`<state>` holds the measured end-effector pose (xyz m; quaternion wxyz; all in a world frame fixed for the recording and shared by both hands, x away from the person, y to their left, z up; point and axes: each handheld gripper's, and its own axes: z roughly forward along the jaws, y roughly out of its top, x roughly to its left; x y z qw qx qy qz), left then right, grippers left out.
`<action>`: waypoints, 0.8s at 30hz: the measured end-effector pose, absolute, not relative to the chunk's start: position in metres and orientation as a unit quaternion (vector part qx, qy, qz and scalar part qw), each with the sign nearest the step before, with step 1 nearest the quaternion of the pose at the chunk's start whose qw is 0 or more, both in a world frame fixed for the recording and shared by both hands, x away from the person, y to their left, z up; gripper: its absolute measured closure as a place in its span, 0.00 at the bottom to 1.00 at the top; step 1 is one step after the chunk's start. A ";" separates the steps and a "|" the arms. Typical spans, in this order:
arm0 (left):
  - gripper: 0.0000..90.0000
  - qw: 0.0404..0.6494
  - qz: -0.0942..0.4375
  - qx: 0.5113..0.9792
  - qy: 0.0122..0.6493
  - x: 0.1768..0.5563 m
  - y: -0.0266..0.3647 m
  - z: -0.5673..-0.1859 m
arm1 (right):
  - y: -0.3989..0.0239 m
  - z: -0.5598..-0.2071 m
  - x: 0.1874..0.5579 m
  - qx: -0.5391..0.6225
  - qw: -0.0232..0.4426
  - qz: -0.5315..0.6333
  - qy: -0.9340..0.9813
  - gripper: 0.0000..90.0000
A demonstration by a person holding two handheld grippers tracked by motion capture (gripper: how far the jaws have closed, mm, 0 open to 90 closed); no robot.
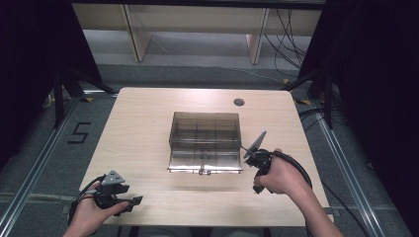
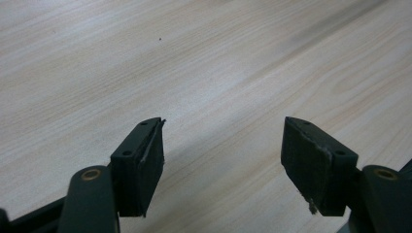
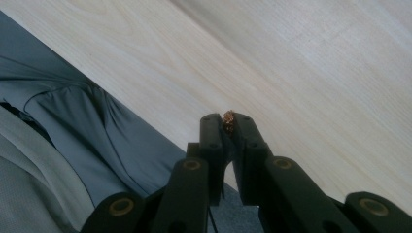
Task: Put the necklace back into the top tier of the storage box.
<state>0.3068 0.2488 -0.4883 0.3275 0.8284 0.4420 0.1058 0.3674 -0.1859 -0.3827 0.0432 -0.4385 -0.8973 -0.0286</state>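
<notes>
Pale wood-grain table (image 1: pixel 148 133) carries one clear, smoke-tinted compartment box (image 1: pixel 205 140) near its middle, lid swung down flat toward me.

My right tongs (image 3: pixel 229 127) are pressed together on a tiny golden-brown object (image 3: pixel 229 119), pinched at the very tips; I cannot tell what it is. In the high view my right hand (image 1: pixel 277 177) holds these tongs just beside the box's right front corner, above the table. In the right gripper view the tips point over the near table edge, with grey cloth (image 3: pixel 73 131) of my clothing below it.

My left tongs (image 2: pixel 221 155) stand wide apart with nothing between the pads (image 2: pixel 148 165), bare table under them. In the high view my left hand (image 1: pixel 94 210) rests them at the near left corner of the table, well apart from the box.
</notes>
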 end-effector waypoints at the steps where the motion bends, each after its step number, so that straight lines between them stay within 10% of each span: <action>1: 0.36 0.328 0.106 0.828 0.442 0.307 0.249 -0.488 | -0.186 -0.383 0.367 -0.438 0.043 -0.029 -0.897 0.94; 24: 0.35 0.326 0.101 0.823 0.454 0.307 0.248 -0.491 | -0.171 -0.361 0.376 -0.437 0.035 -0.036 -0.898 0.94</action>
